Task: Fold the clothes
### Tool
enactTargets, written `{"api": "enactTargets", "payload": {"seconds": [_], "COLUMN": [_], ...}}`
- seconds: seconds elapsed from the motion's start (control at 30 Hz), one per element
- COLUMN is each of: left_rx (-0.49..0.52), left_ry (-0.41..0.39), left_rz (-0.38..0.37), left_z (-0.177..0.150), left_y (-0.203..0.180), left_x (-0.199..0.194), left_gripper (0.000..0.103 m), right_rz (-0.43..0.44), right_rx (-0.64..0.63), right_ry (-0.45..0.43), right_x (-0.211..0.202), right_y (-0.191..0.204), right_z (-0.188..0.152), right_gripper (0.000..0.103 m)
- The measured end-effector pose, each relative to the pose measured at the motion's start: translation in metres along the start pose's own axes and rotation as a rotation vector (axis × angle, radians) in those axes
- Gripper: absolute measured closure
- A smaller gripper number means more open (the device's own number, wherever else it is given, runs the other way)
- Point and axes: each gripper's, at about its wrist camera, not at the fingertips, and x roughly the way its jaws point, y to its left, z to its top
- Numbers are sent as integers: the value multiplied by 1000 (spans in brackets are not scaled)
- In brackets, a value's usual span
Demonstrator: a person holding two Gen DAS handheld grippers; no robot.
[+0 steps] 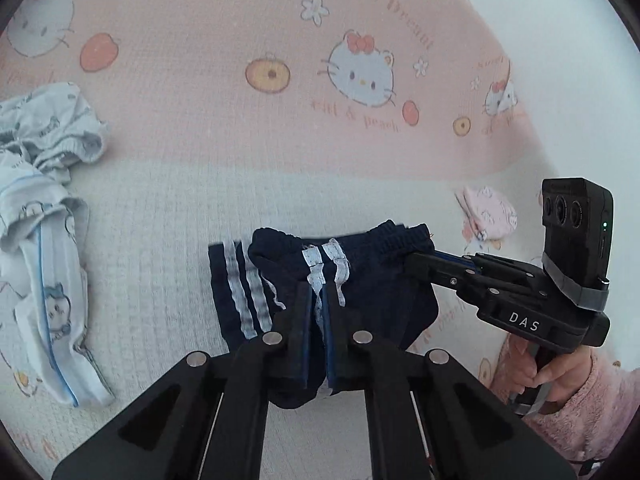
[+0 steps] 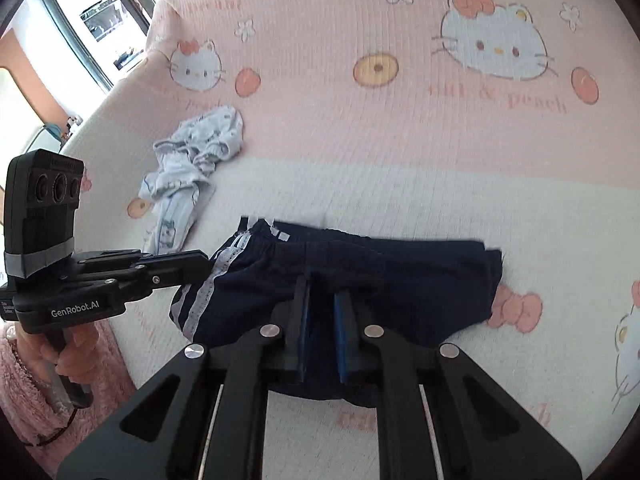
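Dark navy shorts (image 1: 368, 292) with white side stripes lie partly lifted on the pink and white bedspread (image 1: 240, 120). My left gripper (image 1: 319, 292) is shut on their striped edge, cloth bunched between its fingers. From the right, the right gripper (image 1: 412, 258) reaches in and clamps the waistband. In the right wrist view the same shorts (image 2: 400, 276) spread across the middle, my right gripper (image 2: 322, 286) pinching navy cloth, and the left gripper (image 2: 204, 260) holds the striped side at the left.
A crumpled pale blue printed garment (image 1: 44, 220) lies at the left, also visible as that blue garment (image 2: 192, 164) further back. A small pink cloth (image 1: 488, 216) sits at the right. A hand in a pink fleece sleeve (image 1: 580, 396) holds the other tool. Window and furniture (image 2: 80, 28) lie beyond the bed.
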Motion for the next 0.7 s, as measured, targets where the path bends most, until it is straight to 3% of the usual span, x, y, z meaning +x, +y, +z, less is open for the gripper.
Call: {"api": "enactTargets", "payload": {"seconds": [0.03,0.07,0.1,0.13,0.2,0.3,0.4,0.57,0.7], "left_rx": [-8,-39,-78,-108,-137,-143,-132,-48,-44], "left_ry": [-10,28,85,145,146,75,61,90,99], "left_rz": [3,14,28,69,76,55,31,-4,8], "left_z": [5,7,8,6,2,0,-7,-20,-26], "left_y": [3,11,22,31,37,34,32,17,11], "left_x": [0,12,28,42,45,22,10,8,8], "left_gripper": [97,96,96,95,95,90,56,55,55], "right_rz": [-3,-6,-9,-12,-47,11,-10,13,21], "right_rx": [16,33,49,66,128,182,213,232,199], "right_ry": [30,60,90,120,198,89,14,84,105], "right_x": [10,20,29,39,56,28,-2,-9,-5], "right_y": [-4,-8,-12,-17,-30,-35,-38,-47,-41], "right_z": [3,5,8,11,7,4,-7,-39,-53], "right_gripper": [92,86,72,67,64,61,49,49,49]}}
